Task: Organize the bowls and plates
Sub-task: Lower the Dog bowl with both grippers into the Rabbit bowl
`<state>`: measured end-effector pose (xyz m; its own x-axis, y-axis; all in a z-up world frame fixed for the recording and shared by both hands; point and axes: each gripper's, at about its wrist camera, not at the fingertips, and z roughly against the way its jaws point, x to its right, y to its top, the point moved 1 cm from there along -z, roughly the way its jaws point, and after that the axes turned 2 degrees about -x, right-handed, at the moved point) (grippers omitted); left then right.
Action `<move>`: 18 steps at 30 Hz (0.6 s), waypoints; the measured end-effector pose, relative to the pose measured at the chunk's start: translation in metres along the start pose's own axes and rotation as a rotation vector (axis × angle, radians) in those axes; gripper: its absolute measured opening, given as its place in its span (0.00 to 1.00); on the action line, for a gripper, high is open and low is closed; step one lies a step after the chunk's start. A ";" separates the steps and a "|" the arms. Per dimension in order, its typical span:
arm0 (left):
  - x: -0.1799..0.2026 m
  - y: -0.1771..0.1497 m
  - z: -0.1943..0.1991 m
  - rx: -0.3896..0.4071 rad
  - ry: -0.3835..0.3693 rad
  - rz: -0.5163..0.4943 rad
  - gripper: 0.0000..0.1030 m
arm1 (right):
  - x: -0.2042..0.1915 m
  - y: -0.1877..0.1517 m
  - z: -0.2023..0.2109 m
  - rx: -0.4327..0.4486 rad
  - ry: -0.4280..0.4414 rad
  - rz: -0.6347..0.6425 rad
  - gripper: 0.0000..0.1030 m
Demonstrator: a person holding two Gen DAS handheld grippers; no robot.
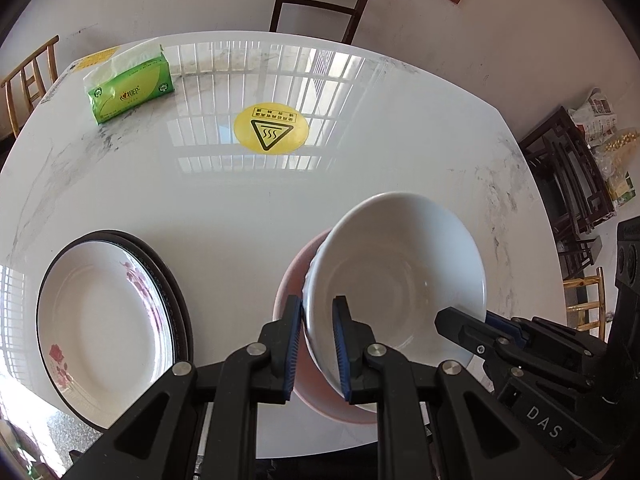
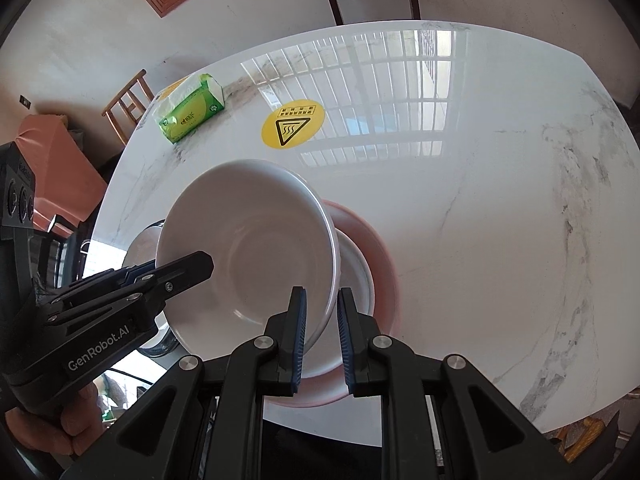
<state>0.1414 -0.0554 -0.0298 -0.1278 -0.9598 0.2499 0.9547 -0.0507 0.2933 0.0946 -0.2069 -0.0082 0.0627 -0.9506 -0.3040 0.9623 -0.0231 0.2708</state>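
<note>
A: Start at your left: what sits there?

B: A flowered plate [image 1: 104,320] lies on a dark-rimmed plate [image 1: 176,300] near the counter's [image 1: 240,184] left edge, well apart from the bowls. Far back left is a green tissue pack [image 1: 130,88], with a yellow warning sticker [image 1: 271,127] mid-counter

A: And my left hand-held gripper [image 1: 318,344]?

B: Its blue pads pinch the near-left rim of the white bowl [image 1: 400,268], one pad inside the wall, one outside. You carry that bowl tilted, over a pink plate [image 2: 380,256] that holds a smaller white dish [image 2: 356,272]

A: The right hand-held gripper [image 2: 322,344]?

B: Same story on the opposite rim: pinching the bowl's edge between its pads. So the bowl hangs between your two hands, above the pink plate and, as far as I can tell, not yet resting on the dish below

A: How will it handle?

B: I judge it glazed ceramic: stiff, smooth, fairly heavy and quick to chip. A rim pinch is thin purchase on a slick wall, so keep both grips firm and level the bowl as you lower it. Set it down softly, centred on the dish; ceramic on ceramic can slide or crack
</note>
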 end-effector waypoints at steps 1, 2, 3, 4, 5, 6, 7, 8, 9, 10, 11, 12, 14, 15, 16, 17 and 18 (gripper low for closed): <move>0.000 -0.001 -0.002 -0.006 -0.003 0.002 0.15 | 0.001 -0.001 0.000 -0.001 0.003 -0.002 0.16; 0.000 -0.002 -0.004 -0.010 -0.006 0.003 0.15 | 0.001 -0.002 0.000 0.000 0.001 0.001 0.17; 0.000 -0.003 -0.006 -0.014 -0.003 0.003 0.15 | 0.002 -0.003 0.000 0.003 -0.002 0.000 0.17; 0.001 -0.004 -0.007 -0.015 -0.001 0.002 0.15 | 0.002 -0.004 0.000 0.003 -0.005 -0.002 0.17; 0.001 -0.004 -0.008 -0.017 -0.001 0.002 0.15 | 0.003 -0.004 0.000 0.002 -0.006 -0.001 0.17; 0.001 -0.005 -0.010 -0.021 0.000 0.003 0.15 | 0.004 -0.004 -0.001 0.003 -0.004 -0.003 0.17; 0.001 -0.006 -0.011 -0.024 0.000 0.003 0.15 | 0.005 -0.005 -0.002 0.001 -0.005 -0.007 0.17; 0.001 -0.006 -0.012 -0.025 -0.001 0.004 0.15 | 0.006 -0.005 -0.003 -0.001 -0.005 -0.010 0.17; 0.001 -0.007 -0.013 -0.029 -0.002 0.004 0.15 | 0.006 -0.005 -0.003 -0.004 -0.004 -0.012 0.17; 0.000 -0.007 -0.014 -0.033 -0.003 0.005 0.15 | 0.006 -0.005 -0.004 -0.005 -0.004 -0.013 0.17; 0.000 -0.007 -0.015 -0.035 -0.003 0.008 0.15 | 0.006 -0.006 -0.005 -0.007 -0.004 -0.014 0.17; 0.000 -0.006 -0.016 -0.035 -0.004 0.009 0.15 | 0.007 -0.006 -0.006 -0.010 -0.003 -0.015 0.17; 0.000 -0.006 -0.018 -0.037 -0.004 0.007 0.15 | 0.007 -0.006 -0.008 -0.014 0.000 -0.018 0.17; 0.001 -0.006 -0.018 -0.038 -0.002 0.005 0.15 | 0.007 -0.006 -0.009 -0.014 -0.002 -0.019 0.17; 0.002 -0.006 -0.020 -0.038 -0.001 0.004 0.15 | 0.008 -0.006 -0.010 -0.014 -0.002 -0.022 0.17; 0.002 -0.006 -0.021 -0.038 -0.001 0.004 0.15 | 0.008 -0.005 -0.011 -0.016 -0.002 -0.024 0.17; 0.003 -0.007 -0.020 -0.031 0.004 0.001 0.15 | 0.007 -0.005 -0.012 -0.018 -0.002 -0.027 0.17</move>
<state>0.1402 -0.0633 -0.0499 -0.1257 -0.9608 0.2470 0.9626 -0.0579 0.2646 0.0934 -0.2103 -0.0224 0.0362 -0.9504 -0.3090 0.9684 -0.0430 0.2459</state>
